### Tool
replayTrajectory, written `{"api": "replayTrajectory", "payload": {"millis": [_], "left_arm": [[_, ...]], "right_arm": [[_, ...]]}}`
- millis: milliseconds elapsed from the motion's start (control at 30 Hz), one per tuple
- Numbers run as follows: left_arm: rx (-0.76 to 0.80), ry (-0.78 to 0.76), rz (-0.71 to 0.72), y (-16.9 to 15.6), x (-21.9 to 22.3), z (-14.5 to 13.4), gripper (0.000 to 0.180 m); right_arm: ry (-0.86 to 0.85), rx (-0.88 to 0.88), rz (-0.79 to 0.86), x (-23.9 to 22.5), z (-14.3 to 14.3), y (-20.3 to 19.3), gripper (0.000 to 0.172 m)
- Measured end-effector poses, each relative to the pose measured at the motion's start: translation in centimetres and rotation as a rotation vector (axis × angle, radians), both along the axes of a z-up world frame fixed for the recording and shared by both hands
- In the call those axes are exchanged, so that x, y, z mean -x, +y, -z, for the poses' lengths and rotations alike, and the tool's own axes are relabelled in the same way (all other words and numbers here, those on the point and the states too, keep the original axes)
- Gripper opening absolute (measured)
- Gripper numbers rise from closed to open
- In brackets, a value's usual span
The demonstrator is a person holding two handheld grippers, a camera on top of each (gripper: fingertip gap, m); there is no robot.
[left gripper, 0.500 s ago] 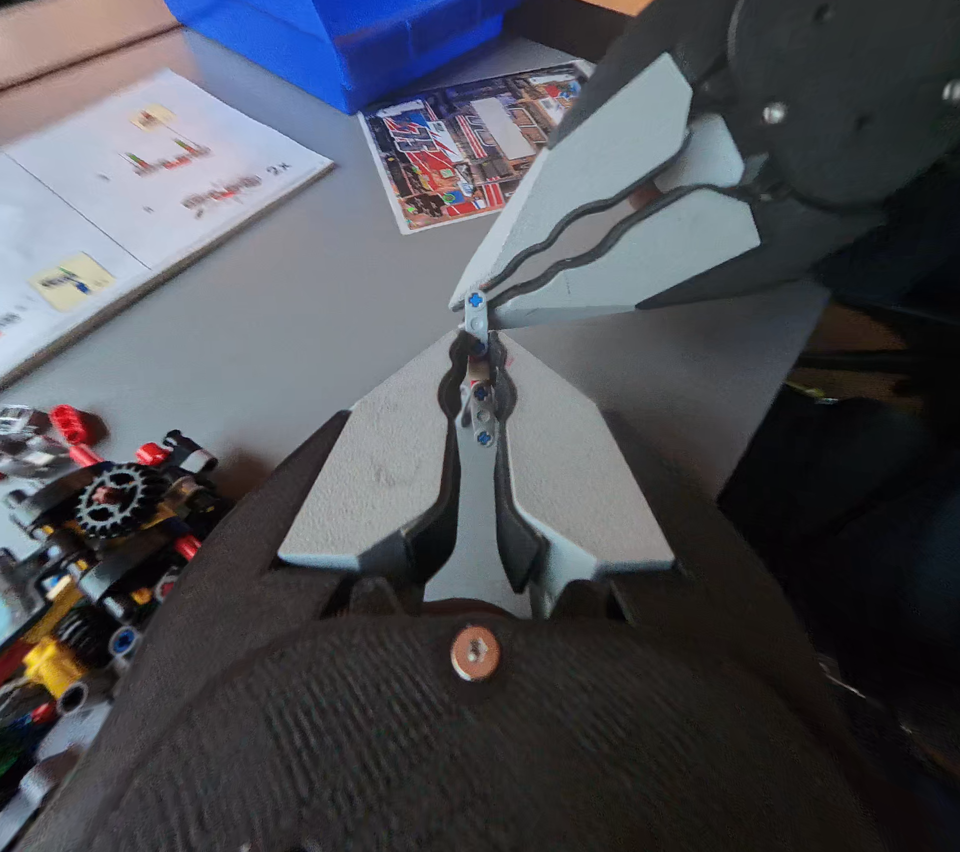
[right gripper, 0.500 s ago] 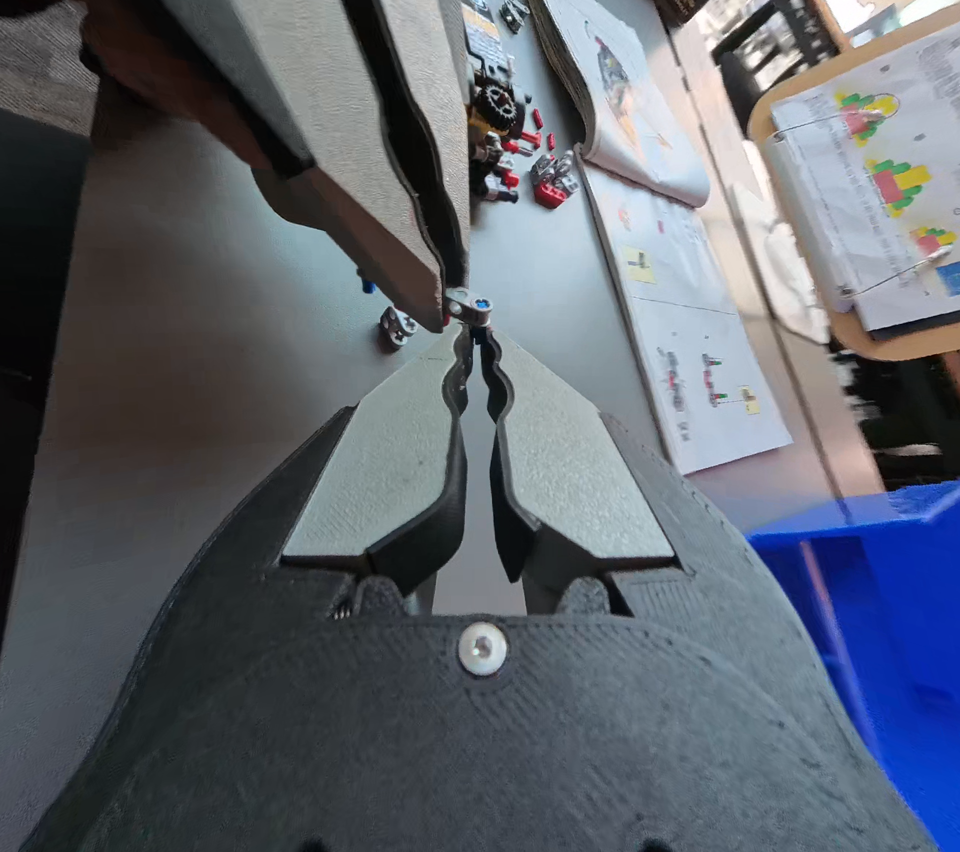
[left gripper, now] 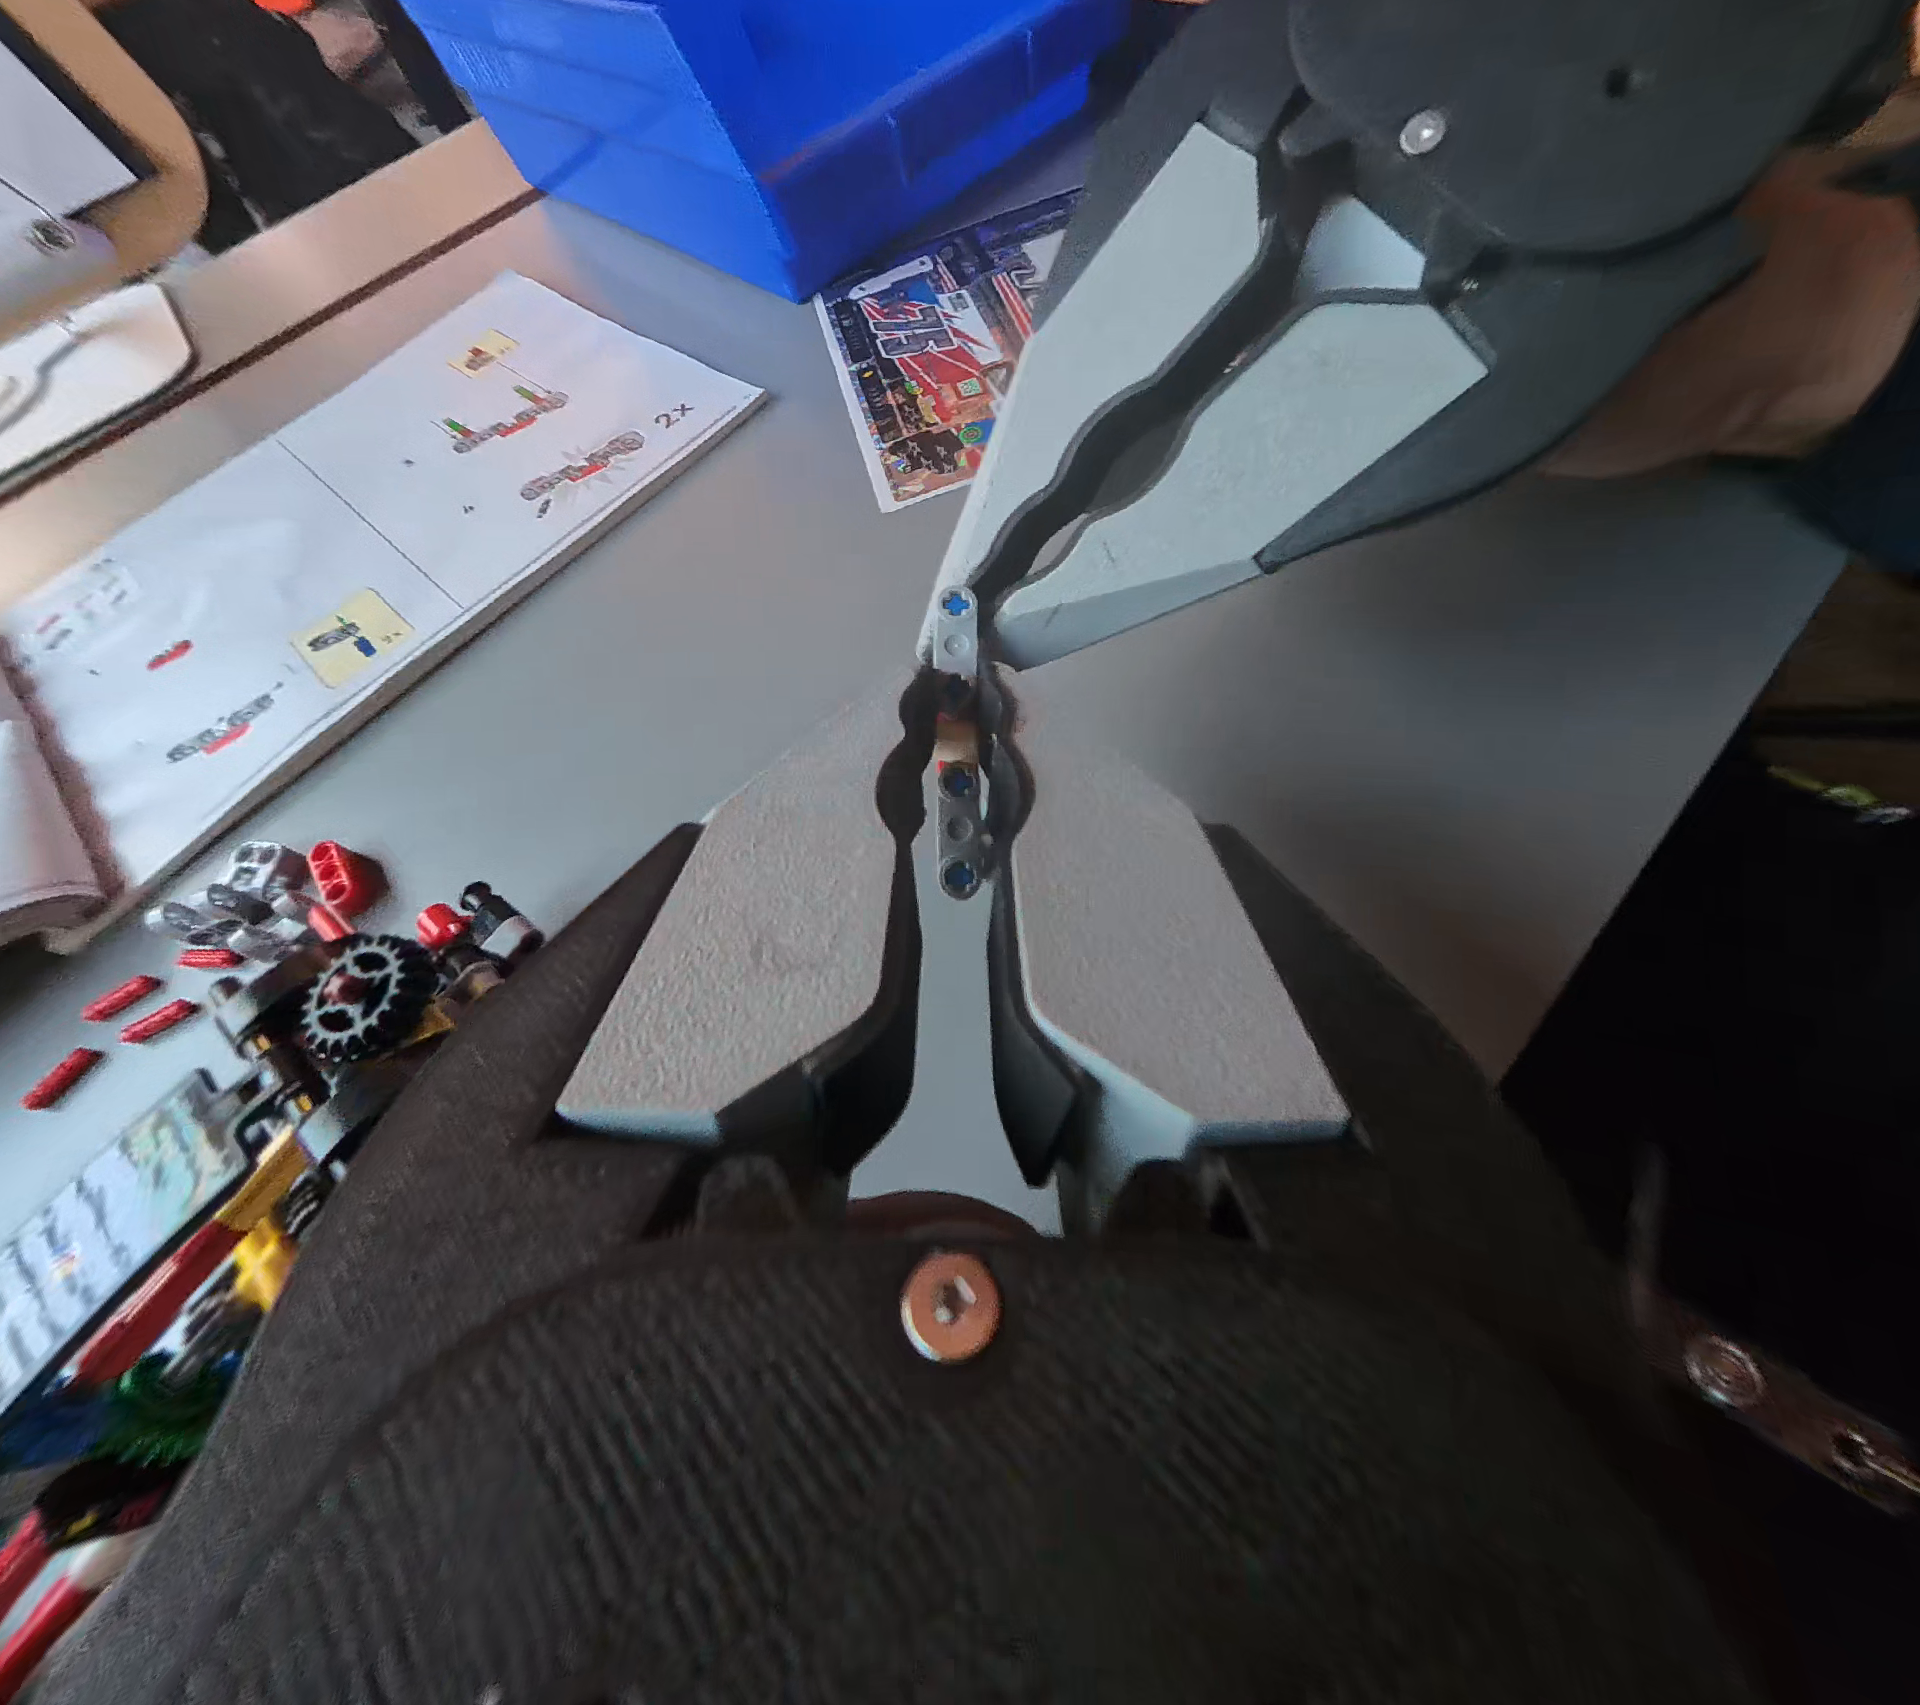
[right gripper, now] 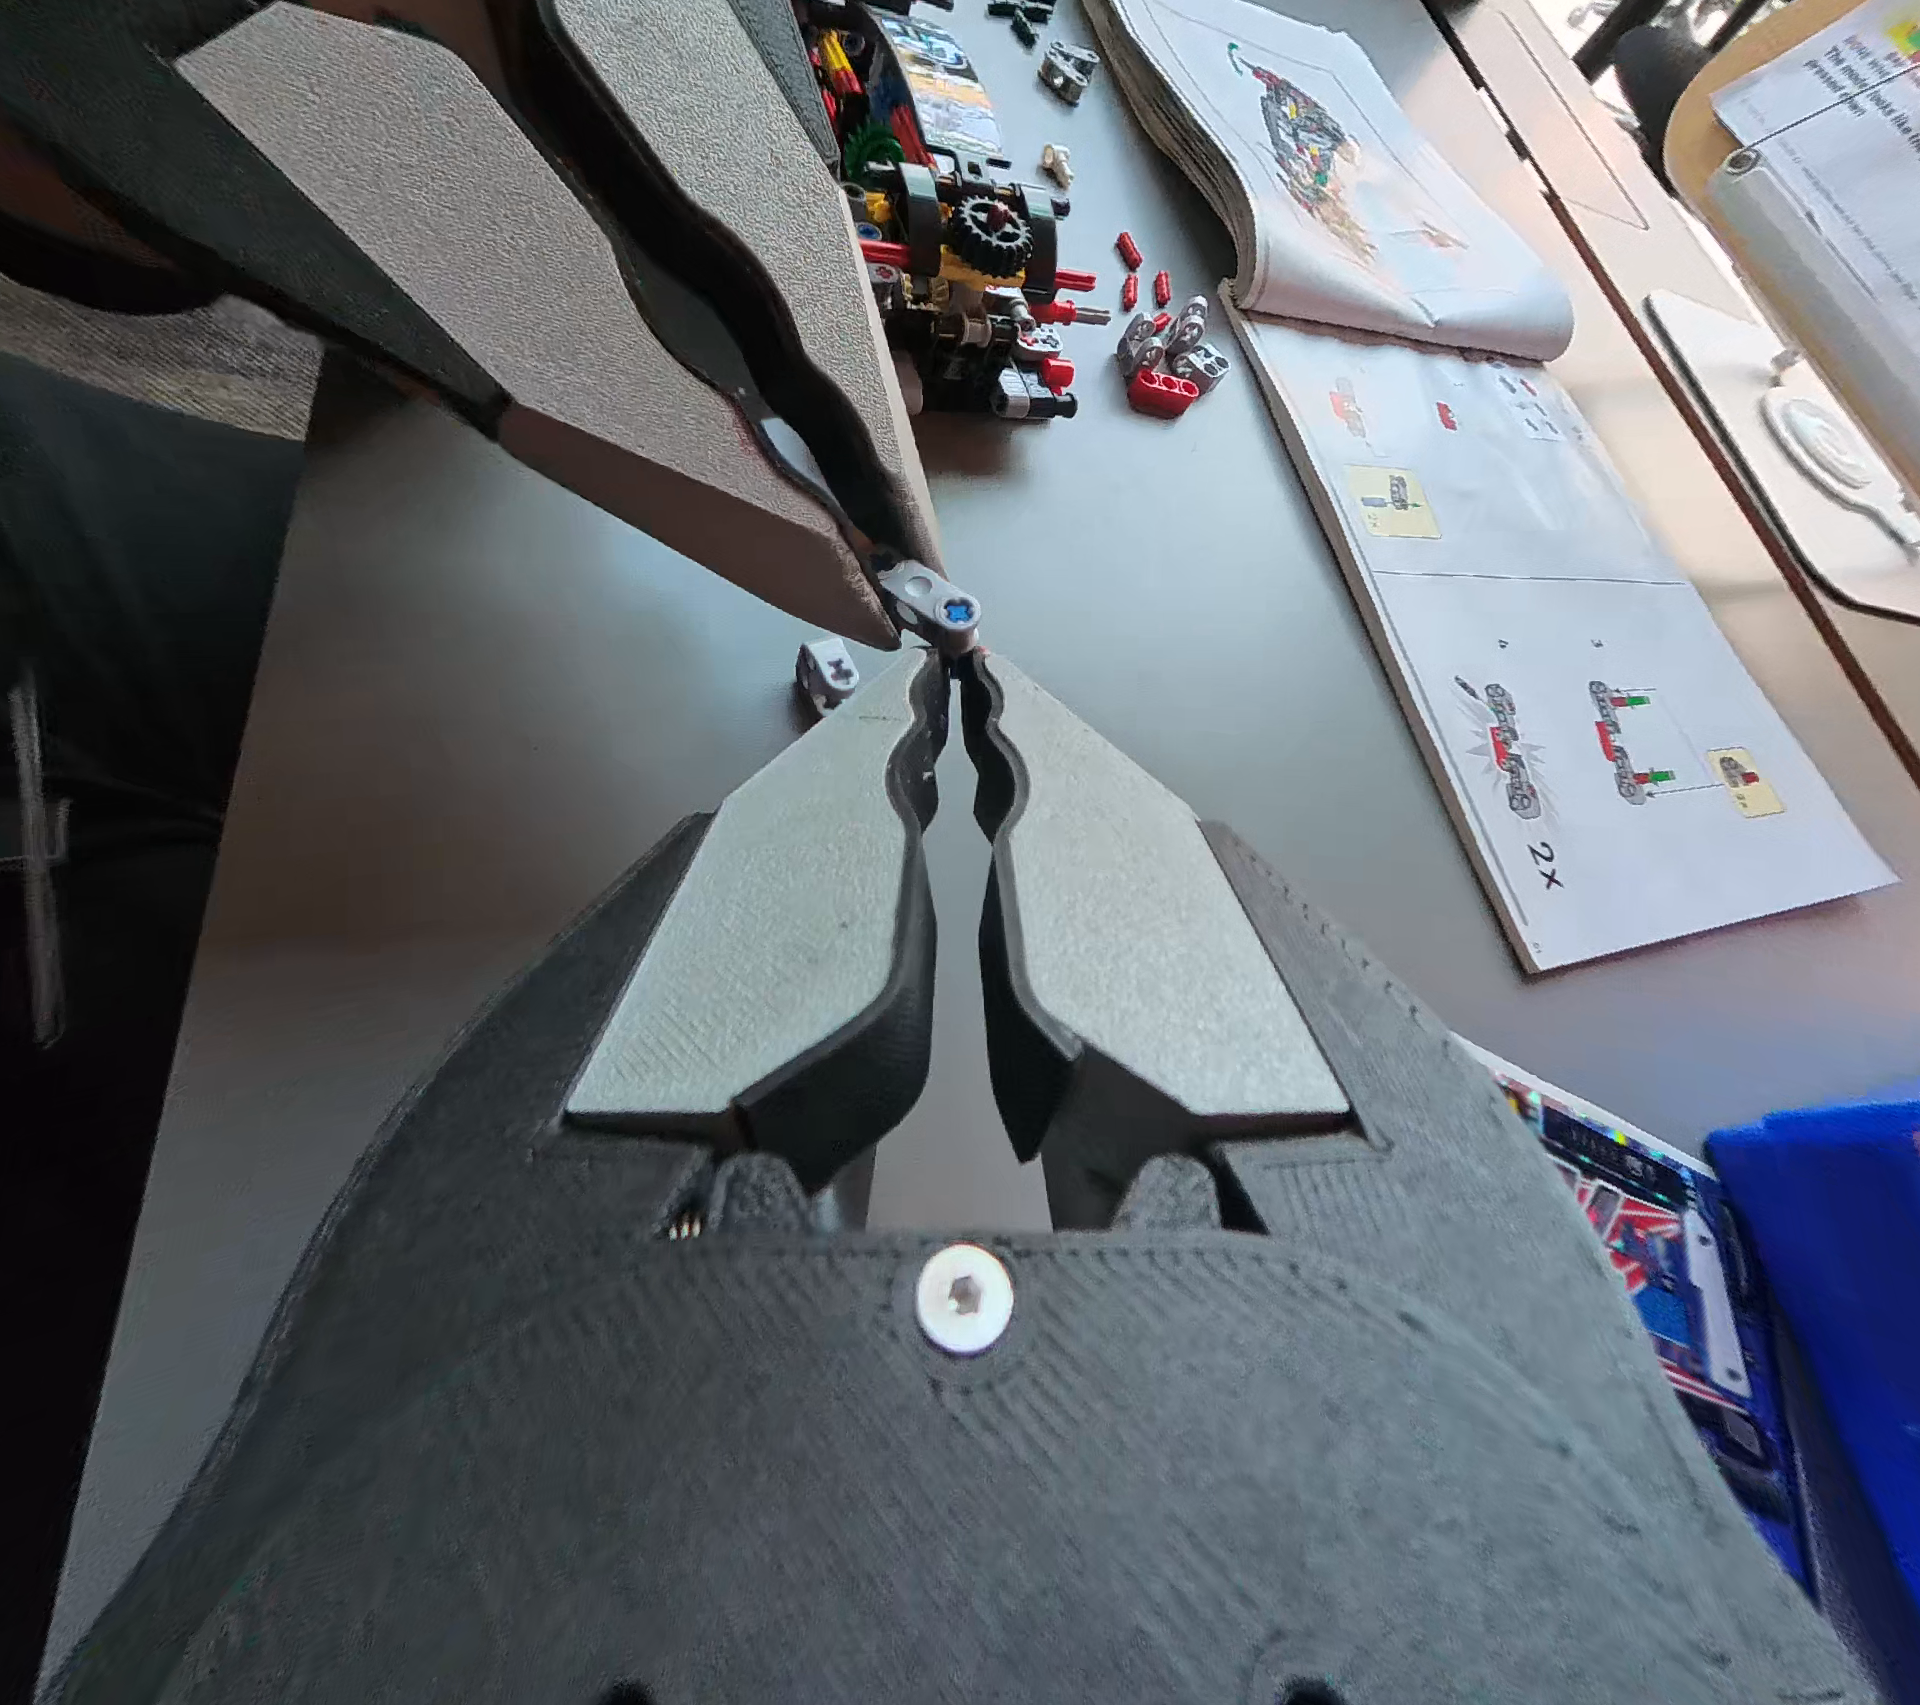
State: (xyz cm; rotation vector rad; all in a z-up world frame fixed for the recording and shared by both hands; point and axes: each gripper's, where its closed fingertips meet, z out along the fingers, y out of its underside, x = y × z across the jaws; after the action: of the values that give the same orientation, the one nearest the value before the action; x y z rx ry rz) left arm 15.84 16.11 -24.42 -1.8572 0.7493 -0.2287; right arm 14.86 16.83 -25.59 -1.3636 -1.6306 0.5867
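model: part-built, black gear on top, at the left on the table [left gripper: 644, 668]; model [left gripper: 343, 1011] is well apart from both grippers.
loose parts: red pins [left gripper: 125, 995] and grey connectors [left gripper: 244, 876] lie beside the model, untouched.
booklet: open, flat on the table behind the parts [left gripper: 416, 492].
bin: blue, at the back behind the booklet [left gripper: 790, 76]; its inside is not visible.
sticker sheet: just in front of the bin [left gripper: 914, 398], partly hidden by the right gripper.
left gripper: held above the table [left gripper: 956, 699], fingers narrow, clamped on a thin grey beam [left gripper: 958, 834].
beam: runs lengthwise between the left fingers. Blue pins sit in two of its holes, and a tan piece sits near the fingertips. Its far end sticks out past the tips, with a blue cross-shaped axle end showing in the last hole.
right gripper: comes in from the right [right gripper: 951, 663], fingers closed tip to tip and butted against the beam's free end, just under the blue cross hole. Cannot tell whether anything is pinched between them.
stray connector: small, white-grey, on the table [right gripper: 828, 671] just beside the right fingertips, not touched.
hand: a person's hand [left gripper: 1787, 325] grips the right gripper's body.
state: beam is in the air between both grippers, clear of the model.
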Motion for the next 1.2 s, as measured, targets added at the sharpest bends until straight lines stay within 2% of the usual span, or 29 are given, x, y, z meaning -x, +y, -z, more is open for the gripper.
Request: {"api": "replayTrajectory", "payload": {"millis": [167,267,367,433,533,600,833,1000,1033,1133,1200], "left_arm": [[-0.033,0.014,0.033,-0.2,-0.2,-0.2,0.003],[0.028,-0.058,0.045,-0.2,-0.2,-0.2,0.003],[-0.017,0.044,0.042,-0.3,-0.1,0.2,0.004],[-0.028,0.056,0.043,-0.3,0.0,0.2,0.003],[0.044,-0.084,0.062,-0.3,0.1,-0.3,0.003],[0.059,-0.145,0.067,-0.3,0.1,-0.7,0.003],[-0.158,0.198,0.013,-0.4,0.0,-0.1,0.003],[-0.292,0.337,0.018,-0.6,-0.2,-0.9,0.004],[-0.276,0.281,0.022,-0.6,-0.2,-1.1,0.003],[-0.052,-0.114,0.054,-0.4,-0.1,-1.8,0.004],[0.047,-0.268,0.064,-0.3,-0.1,-1.9,0.004]], "right_arm": [[0.037,0.129,-0.041,-0.2,-0.2,-0.4,0.001],[0.032,0.127,-0.047,-0.1,-0.1,-0.5,0.001],[0.008,0.101,-0.047,0.0,0.3,-0.4,0.002],[-0.009,0.039,-0.037,0.0,0.3,-0.4,0.001],[-0.009,-0.037,-0.021,0.1,-0.1,-0.2,0.001],[0.019,-0.007,-0.034,0.1,-0.4,-0.3,0.001],[0.006,0.036,-0.037,0.2,0.2,-0.3,0.002],[0.070,0.218,-0.075,0.1,-0.3,-0.8,0.002],[0.081,0.246,-0.080,0.1,-0.5,-0.9,0.002],[0.126,0.309,-0.088,0.1,-1.2,-0.9,0.001],[0.123,0.227,-0.077,0.1,-1.4,-0.6,0.001]]}}
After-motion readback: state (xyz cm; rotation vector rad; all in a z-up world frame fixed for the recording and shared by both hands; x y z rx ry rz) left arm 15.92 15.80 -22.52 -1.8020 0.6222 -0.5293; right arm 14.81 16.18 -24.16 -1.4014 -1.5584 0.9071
